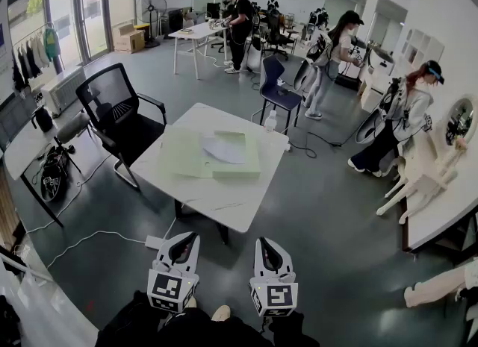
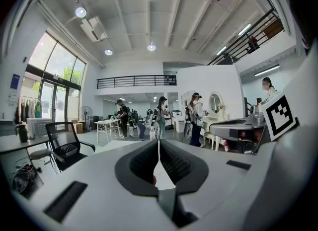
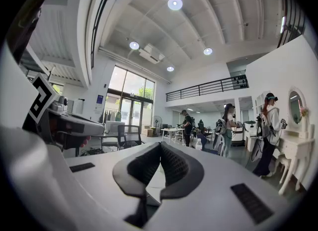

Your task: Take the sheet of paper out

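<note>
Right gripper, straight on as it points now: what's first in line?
Likely the white table, its near edge, past open floor. The right gripper seems slightly above the tabletop, so it may skim over; depth unclear.

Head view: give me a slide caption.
Left gripper and right gripper, both shut, held short of a table bearing a green folder.

You face a white worktop [image 1: 224, 198] standing on the grey floor [image 1: 336, 211]. A black mesh office chair [image 1: 119, 110] sits at its left side, and a blue chair [image 1: 278, 84] stands beyond its far corner. On that corner is what looks like a small clear bottle [image 1: 271, 120]. Further back, a person in black [image 1: 239, 21] stands at a white table [image 1: 196, 33]. A standing fan [image 1: 153, 6] and cardboard boxes [image 1: 131, 39] are near the windows [image 1: 82, 10]. A white cable [image 1: 89, 237] trails to a power strip [image 1: 155, 242].
</note>
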{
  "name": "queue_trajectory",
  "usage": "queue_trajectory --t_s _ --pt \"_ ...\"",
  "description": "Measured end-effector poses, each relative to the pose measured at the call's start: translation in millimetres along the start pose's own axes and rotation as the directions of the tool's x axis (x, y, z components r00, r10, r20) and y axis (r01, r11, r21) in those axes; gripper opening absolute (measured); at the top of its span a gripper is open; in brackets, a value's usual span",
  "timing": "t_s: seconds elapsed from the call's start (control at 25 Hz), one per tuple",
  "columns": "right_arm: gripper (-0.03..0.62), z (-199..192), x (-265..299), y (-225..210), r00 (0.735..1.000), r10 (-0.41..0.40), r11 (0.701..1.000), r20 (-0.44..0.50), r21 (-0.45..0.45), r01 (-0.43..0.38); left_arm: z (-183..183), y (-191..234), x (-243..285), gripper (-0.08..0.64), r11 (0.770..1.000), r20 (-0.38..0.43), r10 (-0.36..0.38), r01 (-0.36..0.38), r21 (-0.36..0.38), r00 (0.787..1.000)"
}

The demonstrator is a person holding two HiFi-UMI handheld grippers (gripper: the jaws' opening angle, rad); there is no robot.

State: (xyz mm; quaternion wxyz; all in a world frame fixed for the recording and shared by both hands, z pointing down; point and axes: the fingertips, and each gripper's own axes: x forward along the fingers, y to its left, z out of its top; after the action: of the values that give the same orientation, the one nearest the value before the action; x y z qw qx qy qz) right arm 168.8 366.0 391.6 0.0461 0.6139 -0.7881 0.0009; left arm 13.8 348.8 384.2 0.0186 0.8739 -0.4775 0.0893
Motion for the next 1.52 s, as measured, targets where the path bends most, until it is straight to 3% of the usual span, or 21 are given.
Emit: queue_trajectory --t_s 0.96,1.2,1.52 --pt "0.017 8 21 4 1.0 0.002 1.0 0.02 -0.01 -0.002 5 17 10 0.029 1.0 0.006 0.005 -0.005 -0.001 1.0" --pt "0.017 1 72 -3 1.0 -0.009 1.0 0.013 0.001 0.009 -3 47 50 0.029 1.0 -0.012 -0.016 0.016 0.003 1.0" --pt "0.017 3 199 -18 1.0 -0.008 1.0 -0.008 0.001 0.008 4 128 149 0.029 1.0 -0.027 -0.025 0.025 -0.012 0.999"
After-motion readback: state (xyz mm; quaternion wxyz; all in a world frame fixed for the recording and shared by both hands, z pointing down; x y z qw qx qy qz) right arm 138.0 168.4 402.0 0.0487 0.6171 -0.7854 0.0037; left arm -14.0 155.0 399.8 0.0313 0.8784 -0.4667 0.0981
